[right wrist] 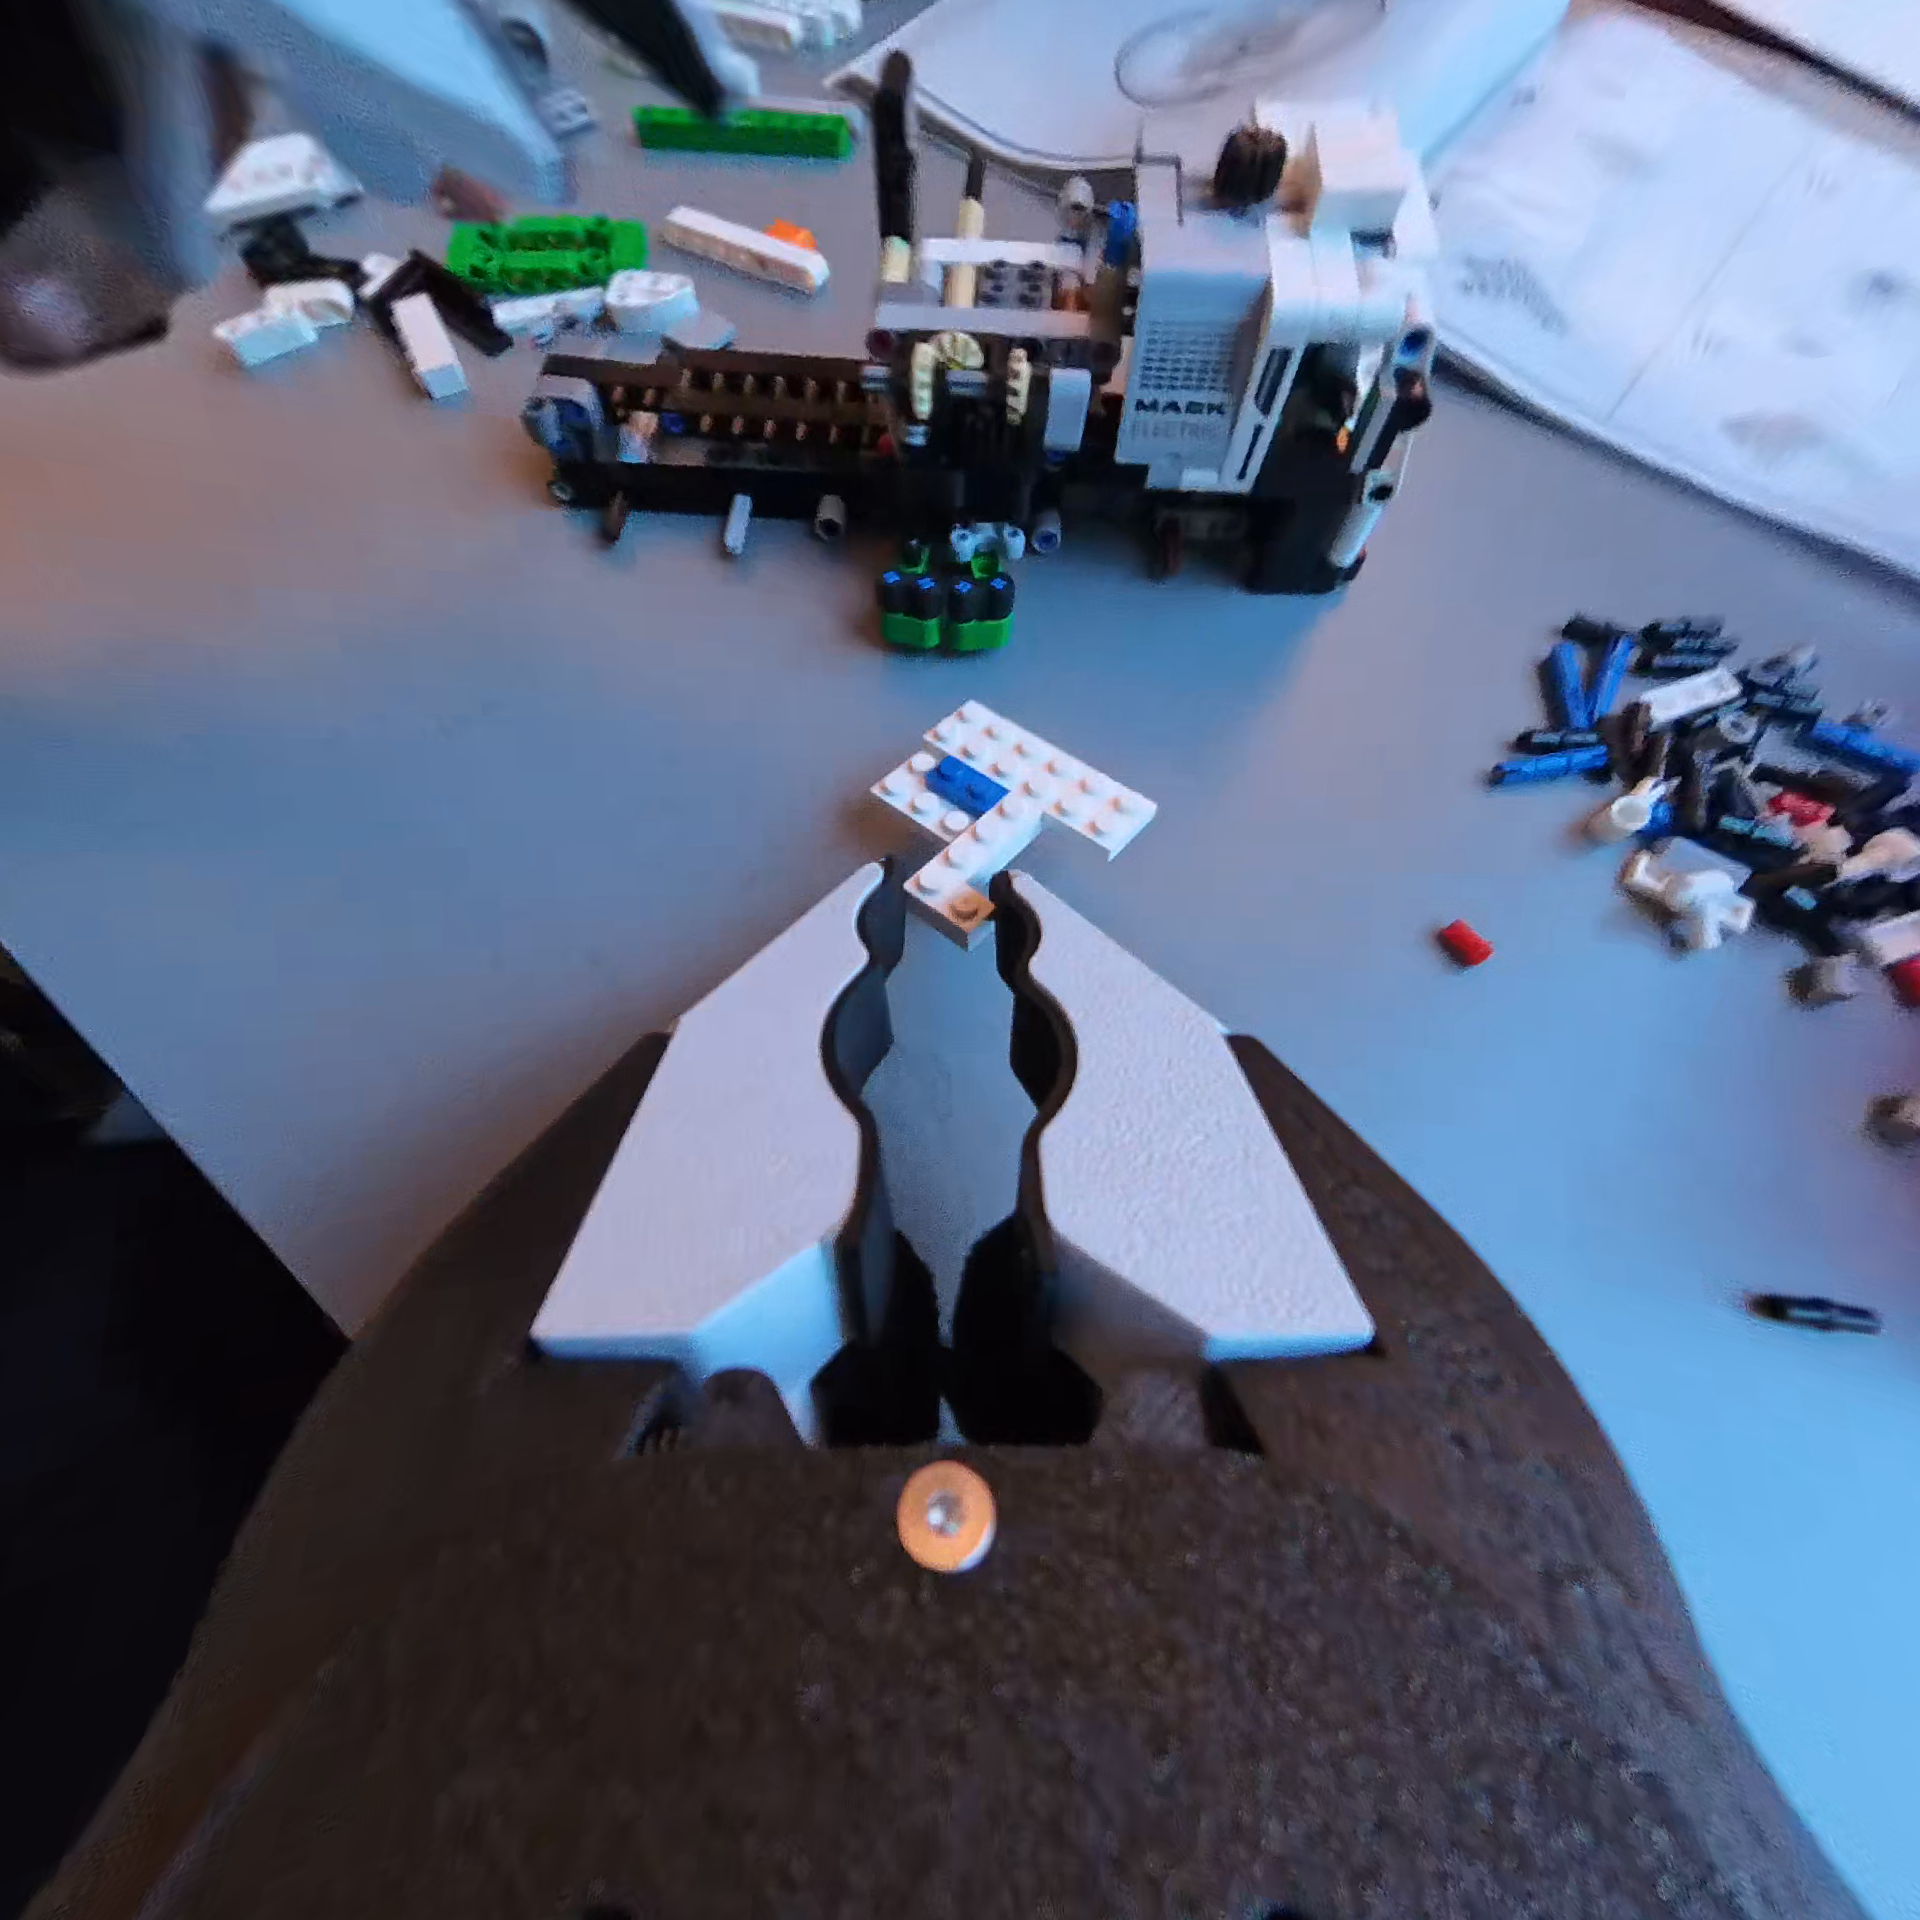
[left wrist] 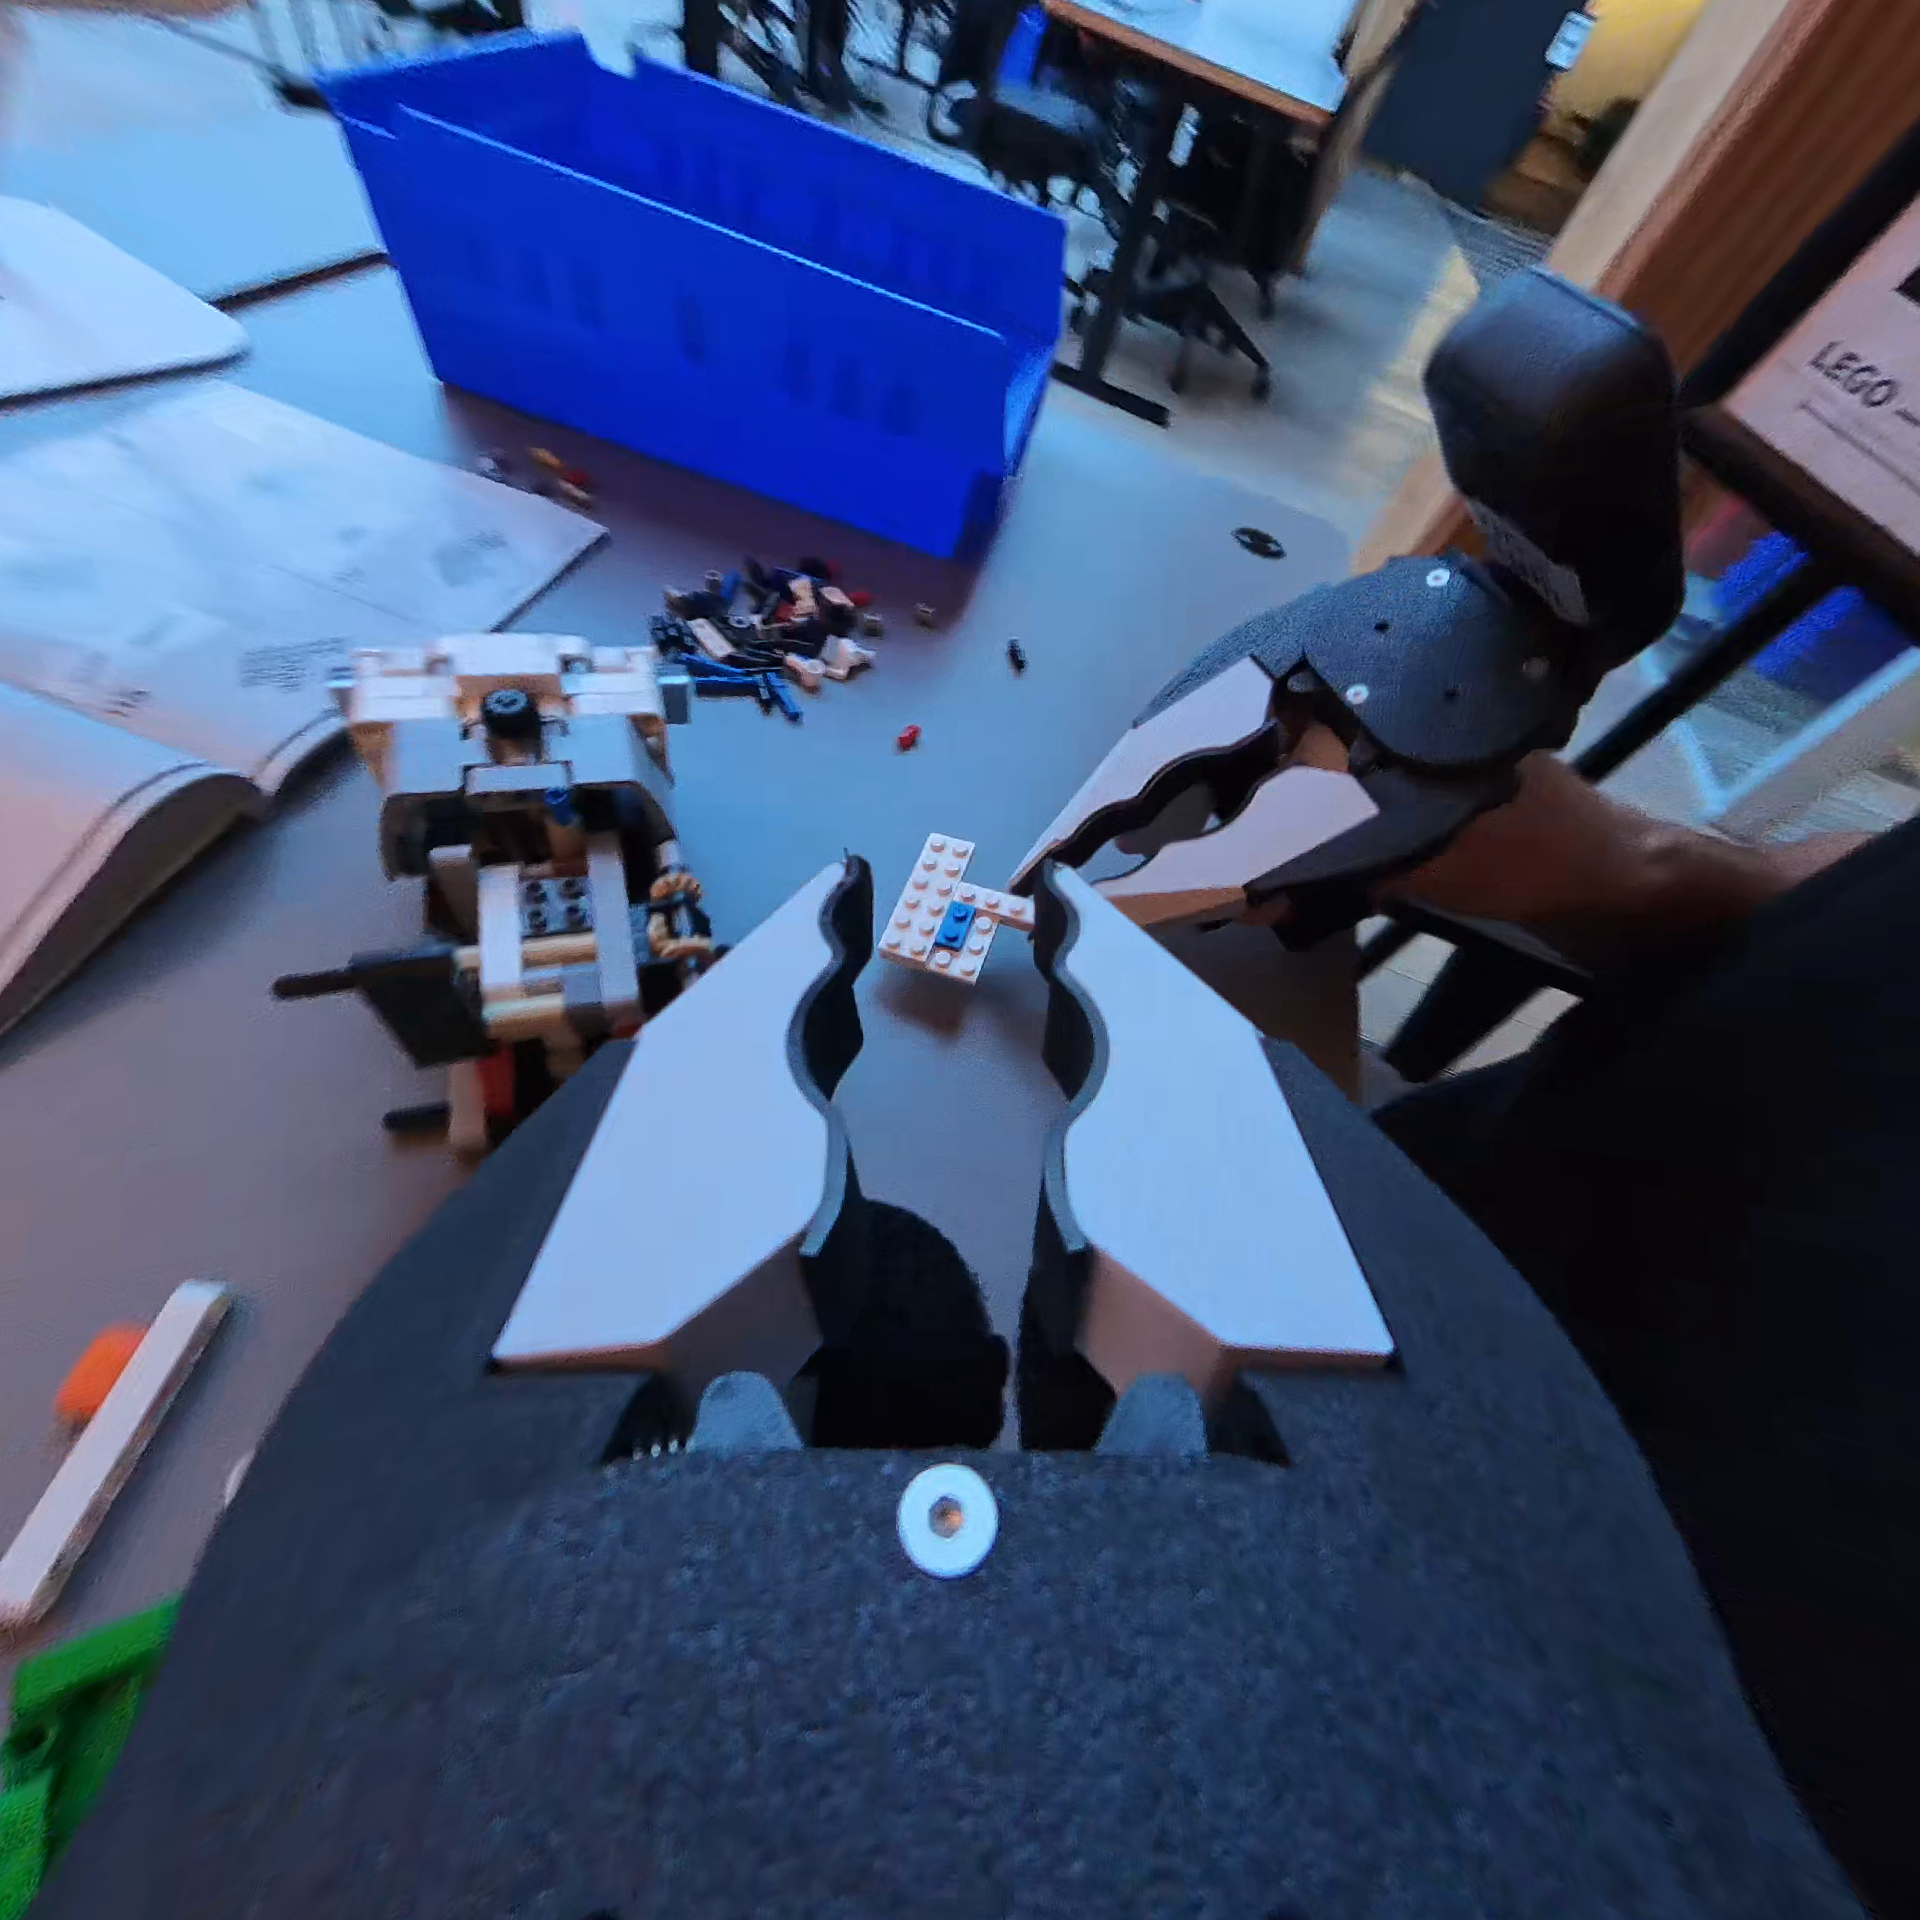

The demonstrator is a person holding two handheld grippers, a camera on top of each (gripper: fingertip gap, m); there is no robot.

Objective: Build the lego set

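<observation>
A small white plate assembly [right wrist: 1023, 795] with a blue piece [right wrist: 966, 781] on top is held above the grey table. My right gripper [right wrist: 948, 896] is shut on its narrow white arm. In the left wrist view the same assembly [left wrist: 940, 914] hangs just beyond my left gripper [left wrist: 951, 894], which is open and empty, its fingertips on either side of the assembly's near end. The right gripper [left wrist: 1029, 883] comes in there from the right. The half-built white and black truck [right wrist: 1039, 395] stands on the table behind; it also shows in the left wrist view [left wrist: 520, 831].
A pile of small loose pieces [right wrist: 1725, 790] lies at the right, with a red piece [right wrist: 1463, 943] near it. White and green parts [right wrist: 540, 255] lie at the back left. An open instruction booklet [left wrist: 208, 623] and a blue bin [left wrist: 707, 312] stand beyond the truck. The gap from one gripper's tips to the other's is roughly 11 centimetres.
</observation>
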